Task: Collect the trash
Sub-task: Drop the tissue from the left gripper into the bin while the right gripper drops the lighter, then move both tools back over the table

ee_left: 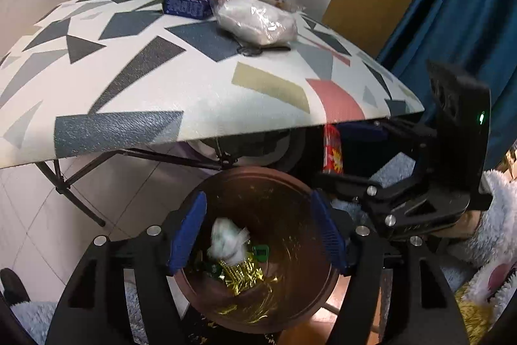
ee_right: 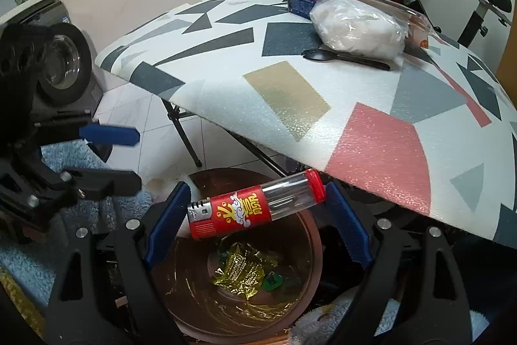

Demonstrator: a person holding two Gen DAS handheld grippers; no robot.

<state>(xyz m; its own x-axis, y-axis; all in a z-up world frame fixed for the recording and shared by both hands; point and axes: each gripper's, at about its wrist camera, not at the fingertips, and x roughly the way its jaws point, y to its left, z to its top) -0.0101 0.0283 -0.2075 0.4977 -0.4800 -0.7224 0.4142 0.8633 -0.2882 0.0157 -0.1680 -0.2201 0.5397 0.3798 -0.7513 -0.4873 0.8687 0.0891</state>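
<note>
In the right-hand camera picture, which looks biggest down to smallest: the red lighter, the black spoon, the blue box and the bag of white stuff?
1. Bag of white stuff
2. Red lighter, though it sits close to the camera, so its rank against the bag is unsure
3. Black spoon
4. Blue box, partly hidden behind the bag, so unsure against the spoon

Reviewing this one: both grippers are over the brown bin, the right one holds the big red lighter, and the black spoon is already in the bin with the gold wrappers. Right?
Not quite. The black spoon is not in the brown bin; the right wrist view shows it lying on the patterned table, beside the clear bag. The rest stands: the right gripper holds the red lighter, and gold wrappers lie in the bin.
</note>
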